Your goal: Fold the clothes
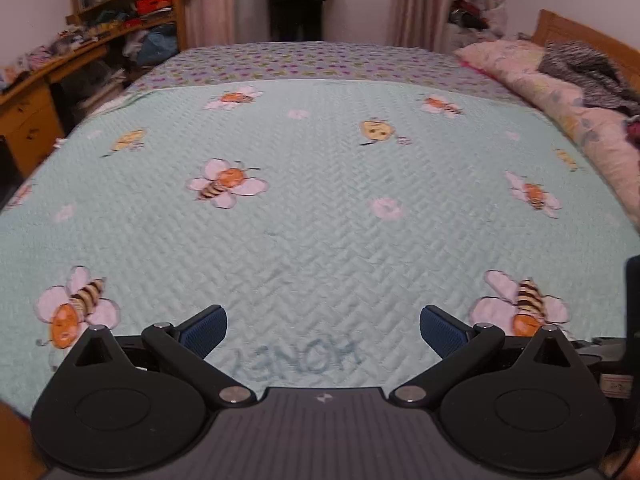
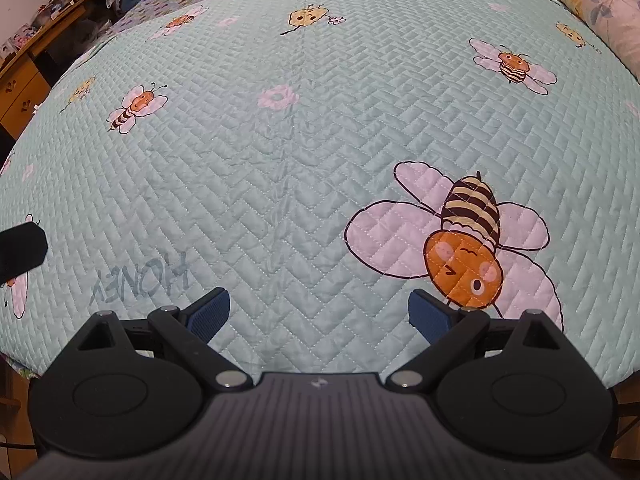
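Note:
No loose garment lies on the quilt in either view. A mint-green quilted bedspread (image 1: 320,200) printed with bees and flowers covers the bed (image 2: 280,152). My left gripper (image 1: 323,330) hangs open over its near edge, above the printed word HONEY (image 1: 298,360), with nothing between its blue pads (image 1: 204,330). My right gripper (image 2: 319,316) is also open and empty, low over the quilt beside a large orange-faced bee print (image 2: 464,240). A dark striped piece of clothing (image 1: 580,68) lies heaped on the pink bedding at the far right.
Pink floral bedding (image 1: 532,80) and a wooden headboard (image 1: 580,32) run along the right side. A wooden desk and shelves (image 1: 80,40) full of items stand at the left. A person in dark clothes (image 1: 298,0) stands beyond the far end, by curtains. Dark gear (image 2: 20,248) shows at the left edge.

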Available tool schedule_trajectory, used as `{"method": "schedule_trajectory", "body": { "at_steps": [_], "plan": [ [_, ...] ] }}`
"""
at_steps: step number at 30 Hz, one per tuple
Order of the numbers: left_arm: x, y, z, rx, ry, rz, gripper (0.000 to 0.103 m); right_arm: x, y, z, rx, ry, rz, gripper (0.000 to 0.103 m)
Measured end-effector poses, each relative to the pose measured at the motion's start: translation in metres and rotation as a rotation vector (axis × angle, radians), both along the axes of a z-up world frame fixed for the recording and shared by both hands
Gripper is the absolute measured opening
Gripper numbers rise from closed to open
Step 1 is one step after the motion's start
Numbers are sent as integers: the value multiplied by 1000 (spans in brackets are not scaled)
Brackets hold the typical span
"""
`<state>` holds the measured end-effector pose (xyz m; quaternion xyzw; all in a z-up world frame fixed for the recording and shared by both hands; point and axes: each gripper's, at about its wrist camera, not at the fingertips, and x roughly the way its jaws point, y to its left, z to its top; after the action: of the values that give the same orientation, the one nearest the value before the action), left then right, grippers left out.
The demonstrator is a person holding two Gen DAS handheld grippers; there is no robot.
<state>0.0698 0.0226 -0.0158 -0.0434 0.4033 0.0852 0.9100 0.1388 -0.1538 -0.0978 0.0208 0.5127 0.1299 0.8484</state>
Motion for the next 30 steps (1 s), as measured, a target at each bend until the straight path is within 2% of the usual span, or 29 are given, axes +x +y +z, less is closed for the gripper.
{"method": "schedule_trajectory", "body": {
  "at_steps": [5,7,12,15,19,30],
  "plan": [
    [2,3,-1,32,35,58,102,-1,1,-1,2,3,7,96],
    [-1,3,1,58,11,73,102,-1,1,-1,5,3,8,96],
    [-2,3,4,47,5,46,102,-1,0,-1,9,5,3,96],
    [3,3,-1,29,44,26,102,-1,0,-1,9,5,6,96],
    [8,3,-6,46,81,47,102,-1,0,-1,9,4,5,96],
    [7,1,-5,67,78,37,102,-1,0,-1,12,8,6,96]
  ]
}}
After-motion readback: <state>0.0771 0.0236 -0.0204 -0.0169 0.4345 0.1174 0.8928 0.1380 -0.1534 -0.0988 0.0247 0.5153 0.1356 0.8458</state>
